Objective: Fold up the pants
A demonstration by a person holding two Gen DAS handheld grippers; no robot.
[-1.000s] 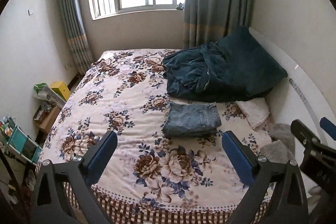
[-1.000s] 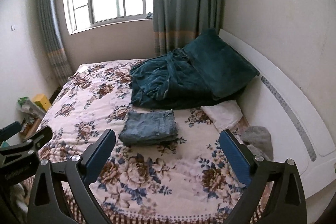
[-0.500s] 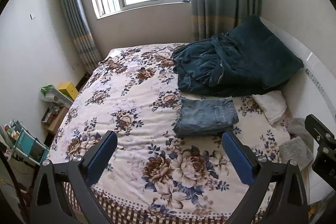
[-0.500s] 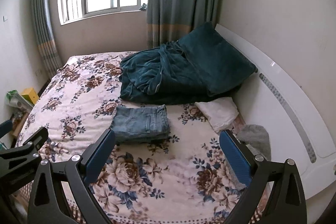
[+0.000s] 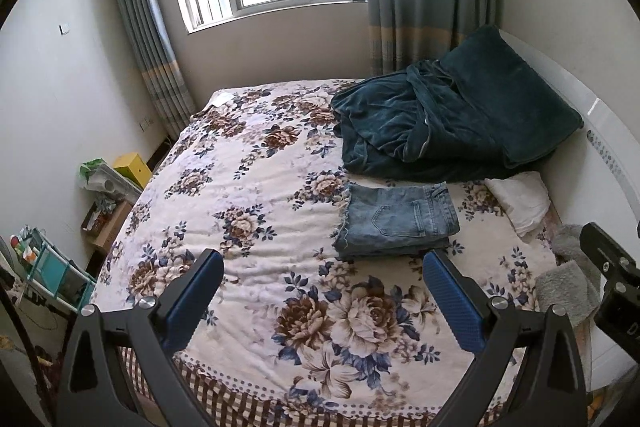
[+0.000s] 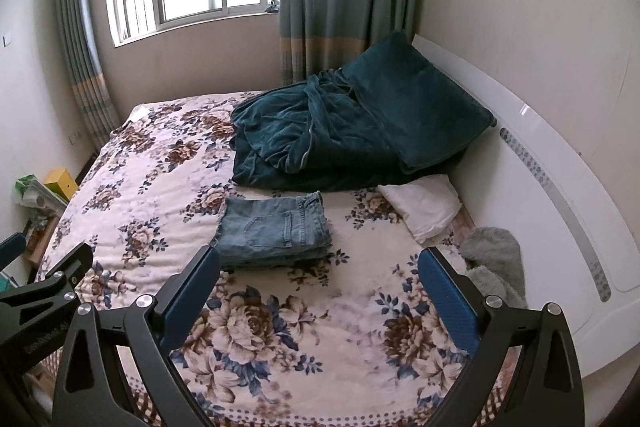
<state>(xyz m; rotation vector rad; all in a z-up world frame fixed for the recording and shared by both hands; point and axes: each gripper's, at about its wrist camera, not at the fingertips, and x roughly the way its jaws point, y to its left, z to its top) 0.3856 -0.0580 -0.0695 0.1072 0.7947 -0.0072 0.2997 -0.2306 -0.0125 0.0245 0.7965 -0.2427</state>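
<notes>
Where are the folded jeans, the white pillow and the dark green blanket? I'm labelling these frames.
folded jeans [image 5: 400, 219], left wrist view, back pocket panel.
white pillow [image 6: 424, 207], right wrist view, middle of its top.
dark green blanket [image 6: 304, 135], right wrist view, crumpled central folds.

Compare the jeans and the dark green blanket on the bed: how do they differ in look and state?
The jeans are light blue denim; the blanket is dark green and plush. The jeans are folded into a neat, flat stack; the blanket lies rumpled in a heap. The jeans make a small bundle; the blanket covers far more of the bed. Both rest on the flowered cover, untouched by either tongs.
</notes>
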